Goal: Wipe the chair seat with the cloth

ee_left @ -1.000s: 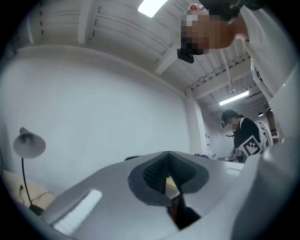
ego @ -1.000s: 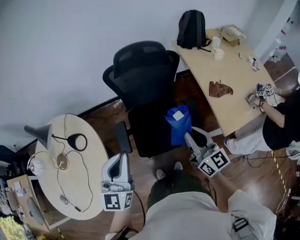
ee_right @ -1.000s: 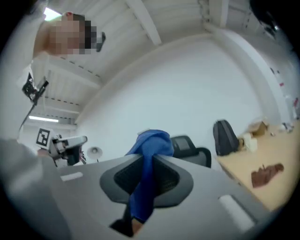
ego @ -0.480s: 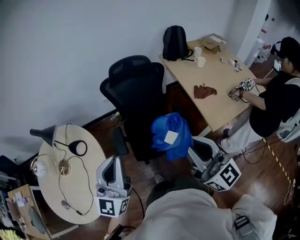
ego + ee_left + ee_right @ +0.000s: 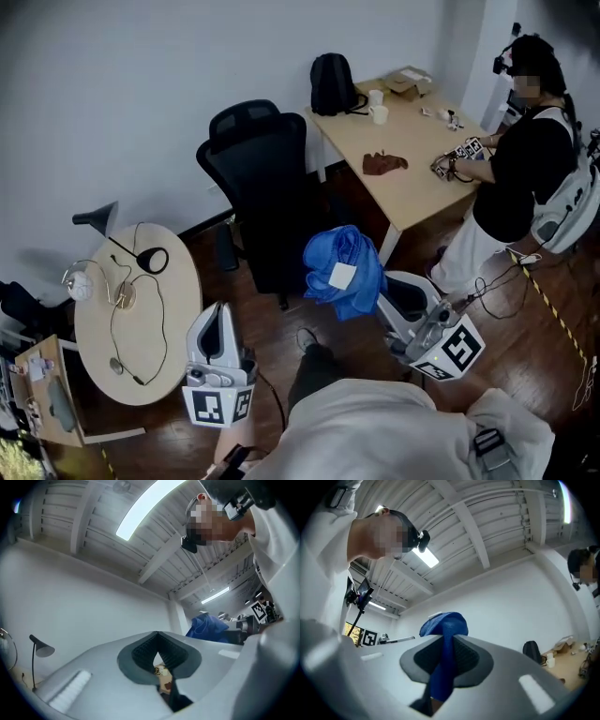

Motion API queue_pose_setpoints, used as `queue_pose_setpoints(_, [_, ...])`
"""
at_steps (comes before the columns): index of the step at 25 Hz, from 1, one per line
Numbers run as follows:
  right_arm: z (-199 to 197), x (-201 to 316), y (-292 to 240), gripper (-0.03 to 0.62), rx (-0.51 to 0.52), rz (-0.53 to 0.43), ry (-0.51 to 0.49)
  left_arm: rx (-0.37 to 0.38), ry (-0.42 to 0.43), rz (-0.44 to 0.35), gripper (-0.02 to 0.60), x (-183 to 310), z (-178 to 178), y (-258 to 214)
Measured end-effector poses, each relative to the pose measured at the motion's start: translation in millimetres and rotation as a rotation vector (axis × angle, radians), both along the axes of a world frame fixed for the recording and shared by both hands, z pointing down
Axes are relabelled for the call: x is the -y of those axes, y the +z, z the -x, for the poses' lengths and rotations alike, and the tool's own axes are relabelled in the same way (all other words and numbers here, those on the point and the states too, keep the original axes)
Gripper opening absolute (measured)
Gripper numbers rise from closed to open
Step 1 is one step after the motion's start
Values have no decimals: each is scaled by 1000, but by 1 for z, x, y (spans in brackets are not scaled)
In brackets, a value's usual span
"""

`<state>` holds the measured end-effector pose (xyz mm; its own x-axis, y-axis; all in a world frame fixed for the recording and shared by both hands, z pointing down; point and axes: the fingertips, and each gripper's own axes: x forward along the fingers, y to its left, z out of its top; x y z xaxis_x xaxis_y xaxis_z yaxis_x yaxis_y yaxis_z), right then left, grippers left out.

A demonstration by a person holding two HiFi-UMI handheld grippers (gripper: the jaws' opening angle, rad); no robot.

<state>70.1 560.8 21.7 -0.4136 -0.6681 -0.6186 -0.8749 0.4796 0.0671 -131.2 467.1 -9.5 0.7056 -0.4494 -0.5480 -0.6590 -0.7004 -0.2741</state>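
The black office chair [image 5: 258, 178] stands by the wall, its seat [image 5: 281, 251] bare. A blue cloth [image 5: 344, 272] with a white tag hangs bunched in the air in front of the chair, off the seat. My right gripper [image 5: 382, 295] is shut on it; in the right gripper view the cloth [image 5: 443, 623] runs down between the closed jaws of the right gripper [image 5: 445, 639]. My left gripper [image 5: 217, 319] is held low at the left, pointing up, apart from cloth and chair. In the left gripper view the left gripper [image 5: 157, 634] has its tips together with nothing between them.
A round white table [image 5: 178, 309] with a lamp and cables stands at the left. A wooden desk [image 5: 412, 187] at the back right carries a brown rag [image 5: 384, 162], cups and a black backpack [image 5: 330, 84]. A person [image 5: 520, 178] works there. Cables lie on the floor at right.
The blue cloth has come up off the chair seat in my right gripper and now hangs in front of the chair. I have backed away, so the chair looks farther off.
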Motion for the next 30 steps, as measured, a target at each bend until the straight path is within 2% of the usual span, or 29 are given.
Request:
queue_pose_setpoints(3, [-4, -41, 10, 55, 16, 33, -24, 8, 7, 44, 77, -52, -11, 19])
queue_pose_setpoints(6, [2, -83, 17, 54, 40, 70, -49, 26, -9, 97, 77, -98, -2, 27])
queue_pose_setpoints(11, [8, -139, 26, 54, 34, 27, -59, 18, -29, 21, 77, -163, 5, 22])
queue_pose_setpoints(15, [19, -167, 42, 54, 45, 2, -73, 33, 0, -31, 77, -196, 4, 36])
queue_pose_setpoints(17, [24, -178, 56, 54, 44, -5, -82, 13, 25, -62, 77, -214, 9, 46])
queue_pose_setpoints(18, [26, -182, 61, 54, 44, -3, -89, 1, 44, -73, 83, -223, 11, 50])
queue_pose_setpoints(19, [27, -185, 63, 54, 43, -4, -96, -6, 62, -84, 126, -230, 13, 52])
queue_pose_setpoints(20, [28, -186, 63, 54, 39, -7, -102, -10, 74, -94, 155, -234, 15, 53])
queue_pose_setpoints(22, [31, -177, 58, 54, 36, -7, -111, -12, 68, -100, 155, -228, 18, 52])
queue_pose_setpoints(23, [32, -170, 54, 54, 41, 4, -115, -5, 58, -92, 197, -221, 19, 50])
queue_pose_setpoints(24, [34, -164, 49, 54, 48, 16, -120, 4, 47, -82, 269, -215, 20, 47])
queue_pose_setpoints(26, [37, -156, 38, 54, 56, 30, -128, 1, 29, -77, 242, -203, 22, 35])
queue_pose_setpoints(27, [37, -152, 33, 54, 55, 31, -129, -8, 22, -83, 269, -197, 22, 27])
queue_pose_setpoints(30, [32, -135, 17, 54, 51, 36, -123, -33, 2, -97, 272, -177, 20, 4])
